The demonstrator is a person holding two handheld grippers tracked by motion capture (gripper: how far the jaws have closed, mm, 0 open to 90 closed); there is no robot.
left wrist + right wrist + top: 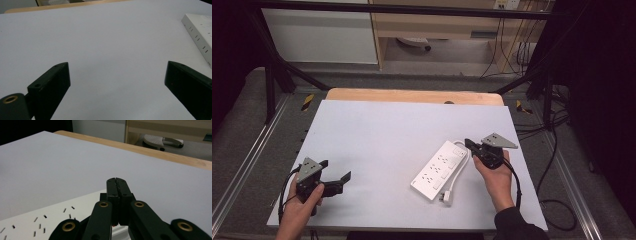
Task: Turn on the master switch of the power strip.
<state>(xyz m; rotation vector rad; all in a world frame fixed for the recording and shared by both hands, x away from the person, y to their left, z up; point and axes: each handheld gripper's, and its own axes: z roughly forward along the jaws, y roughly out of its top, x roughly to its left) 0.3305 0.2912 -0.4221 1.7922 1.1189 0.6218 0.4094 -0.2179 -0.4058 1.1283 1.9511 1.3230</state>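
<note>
Hovering over the unlabelled white power strip (438,170), the right hand-held gripper (117,181) is pressed together; the left hand-held gripper (116,82) is spread.

White power strip (439,170): flat on the table (377,135), right of centre, lying diagonally, sockets and switches up (far end to the right). Its white cable (460,167) loops along the right side to a plug (446,197) at the near end.

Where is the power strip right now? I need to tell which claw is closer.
In the high view the white power strip lies diagonally on the table's right half, its far end under the shut right claw.
</note>
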